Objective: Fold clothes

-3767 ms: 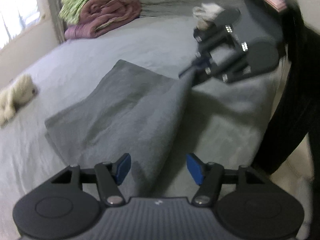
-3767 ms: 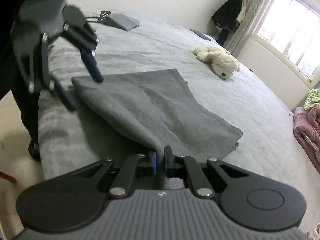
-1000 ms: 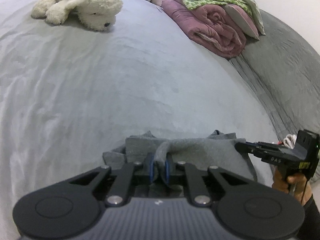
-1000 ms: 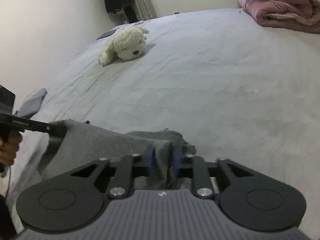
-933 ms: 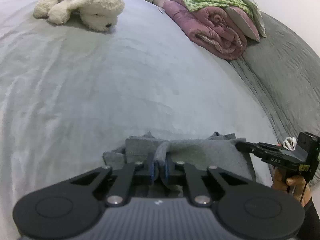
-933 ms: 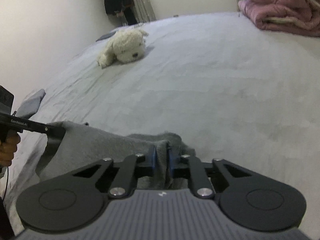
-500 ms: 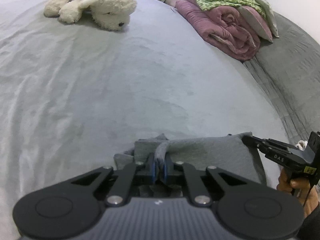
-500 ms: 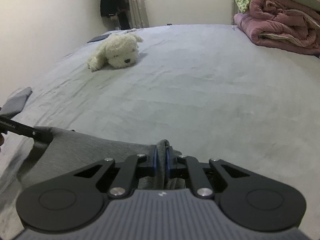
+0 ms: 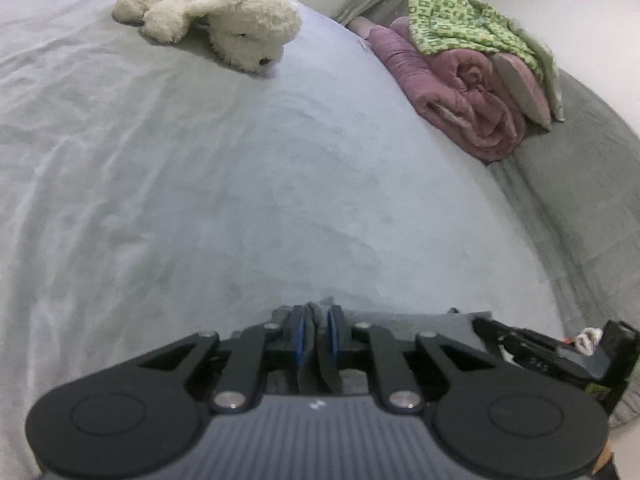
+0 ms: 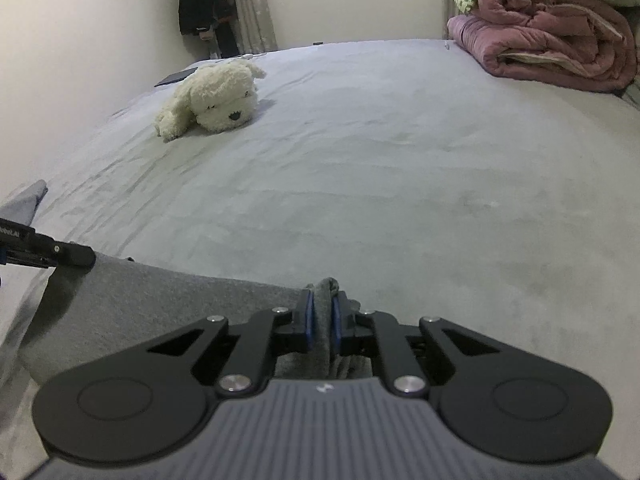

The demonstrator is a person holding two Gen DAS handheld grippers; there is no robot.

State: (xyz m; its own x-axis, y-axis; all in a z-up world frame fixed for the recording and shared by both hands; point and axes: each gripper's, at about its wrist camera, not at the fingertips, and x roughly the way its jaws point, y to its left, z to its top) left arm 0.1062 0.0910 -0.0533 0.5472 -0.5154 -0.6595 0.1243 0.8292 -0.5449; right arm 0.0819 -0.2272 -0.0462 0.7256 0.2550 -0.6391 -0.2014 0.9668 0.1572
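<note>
A grey garment point(image 10: 160, 300) lies on the near part of a light grey bed, stretched between my two grippers. My left gripper point(image 9: 317, 322) is shut on a bunched corner of the garment point(image 9: 420, 322). My right gripper point(image 10: 322, 308) is shut on the other corner, which pokes up between the blue pads. The right gripper also shows at the right edge of the left wrist view point(image 9: 560, 354), and the left gripper's tip at the left edge of the right wrist view point(image 10: 60, 256). Most of the garment is hidden under the gripper bodies.
A white plush dog point(image 9: 216, 36) point(image 10: 212, 100) lies far across the bed. A rolled pink quilt point(image 9: 460, 96) point(image 10: 552, 48) with a green patterned cloth point(image 9: 468, 28) on top sits at the far right. A dark coat point(image 10: 200, 0) hangs by the window.
Both grippers, still shut on the garment's corners, have moved forward over the bed and lower. The plush dog and quilt look nearer, and the garment edge is pulled straighter between the grippers.
</note>
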